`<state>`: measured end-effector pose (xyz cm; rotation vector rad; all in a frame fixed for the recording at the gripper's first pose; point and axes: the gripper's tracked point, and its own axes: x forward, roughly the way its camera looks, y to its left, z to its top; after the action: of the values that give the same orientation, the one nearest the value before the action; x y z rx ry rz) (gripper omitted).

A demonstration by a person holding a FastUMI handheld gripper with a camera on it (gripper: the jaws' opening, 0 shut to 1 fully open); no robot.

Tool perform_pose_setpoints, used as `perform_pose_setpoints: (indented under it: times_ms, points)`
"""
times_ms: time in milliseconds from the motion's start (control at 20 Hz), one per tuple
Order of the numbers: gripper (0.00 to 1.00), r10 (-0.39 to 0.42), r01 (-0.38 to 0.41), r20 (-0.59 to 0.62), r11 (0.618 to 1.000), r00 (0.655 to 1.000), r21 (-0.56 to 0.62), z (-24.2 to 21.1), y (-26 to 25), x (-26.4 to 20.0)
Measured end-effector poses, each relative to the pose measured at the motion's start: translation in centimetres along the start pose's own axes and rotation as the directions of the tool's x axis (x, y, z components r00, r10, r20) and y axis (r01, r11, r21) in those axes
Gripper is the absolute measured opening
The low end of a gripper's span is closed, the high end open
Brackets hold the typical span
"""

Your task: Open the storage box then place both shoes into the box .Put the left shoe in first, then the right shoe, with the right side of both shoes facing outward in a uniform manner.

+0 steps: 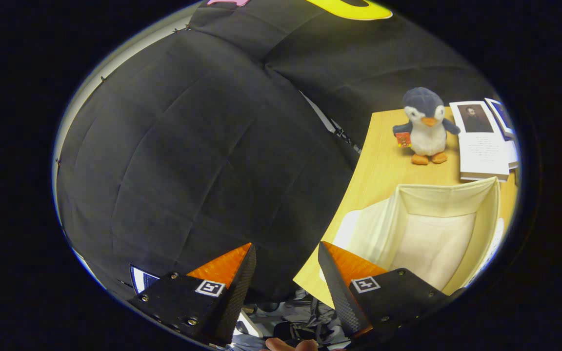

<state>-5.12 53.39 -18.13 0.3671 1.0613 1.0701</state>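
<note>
The cream fabric storage box (486,214) stands open on the wooden table, to the right of and just beyond my right finger, and I look down into its bare inside. My gripper (287,251) is open with nothing between its fingers. It hangs off the table's left edge, facing the black booth cloth. The gap between the fingers shows only cloth and some clutter far below.
A plush penguin (425,126) stands on the wooden table (383,165) beyond the box. A white book (481,141) lies right of the penguin, with more printed matter behind it. The table's left edge runs diagonally toward my right finger. Fingertips of a hand (291,345) show below the gripper.
</note>
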Motion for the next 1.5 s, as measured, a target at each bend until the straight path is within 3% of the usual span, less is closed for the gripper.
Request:
perform_pose_setpoints:
  times_ms: [350, 600, 800, 1050, 1500]
  points:
    - [0.8, -0.11, 0.113, 0.079, 0.993, 0.991, -0.037, -0.4, -6.9, -9.4]
    - [0.8, -0.24, 0.245, 0.133, 0.969, 0.962, -0.022, -1.2, -13.3, -14.5]
    - [0.8, -0.339, 0.334, 0.12, 0.941, 0.933, 0.06, -2.8, -18.6, -17.8]
    - [0.8, -0.417, 0.401, 0.062, 0.898, 0.907, 0.18, -6.1, -24.0, -19.9]
    - [0.8, -0.505, 0.515, -0.101, 0.843, 0.857, 0.157, -12.6, -32.7, -19.2]
